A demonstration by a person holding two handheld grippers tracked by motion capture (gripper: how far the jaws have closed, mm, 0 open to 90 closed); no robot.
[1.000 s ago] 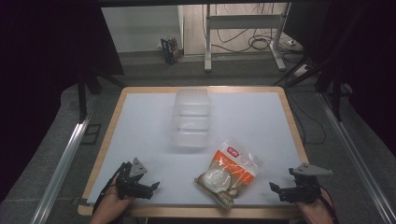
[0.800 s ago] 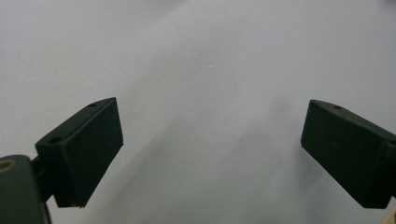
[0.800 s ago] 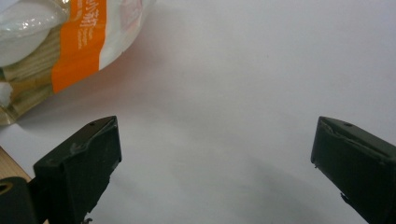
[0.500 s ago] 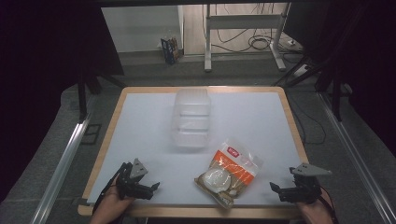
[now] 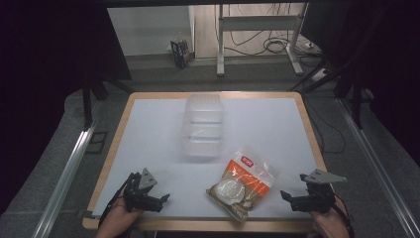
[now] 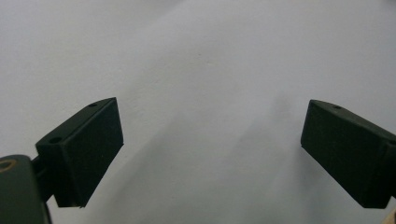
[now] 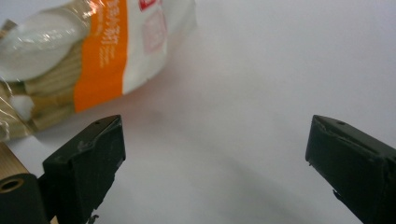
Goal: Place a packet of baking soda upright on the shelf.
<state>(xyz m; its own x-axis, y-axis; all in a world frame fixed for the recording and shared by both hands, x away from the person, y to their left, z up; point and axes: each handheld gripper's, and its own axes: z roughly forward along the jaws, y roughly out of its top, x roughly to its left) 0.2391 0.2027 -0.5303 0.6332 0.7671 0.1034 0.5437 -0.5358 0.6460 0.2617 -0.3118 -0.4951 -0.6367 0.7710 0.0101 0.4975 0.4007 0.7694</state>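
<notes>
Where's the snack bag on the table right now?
In the high view the snack bag lies near the table's front edge, right of centre, just below the clear plastic container and nearer the right gripper.

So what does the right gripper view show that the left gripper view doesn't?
The right gripper view has the snack bag, orange and white with pale contents, lying ahead and to one side of the right gripper, apart from its jaws, plus a sliver of the table's wooden edge. The left gripper view has the left gripper over bare surface. Both share wide-open black jaws above the white tabletop.
</notes>
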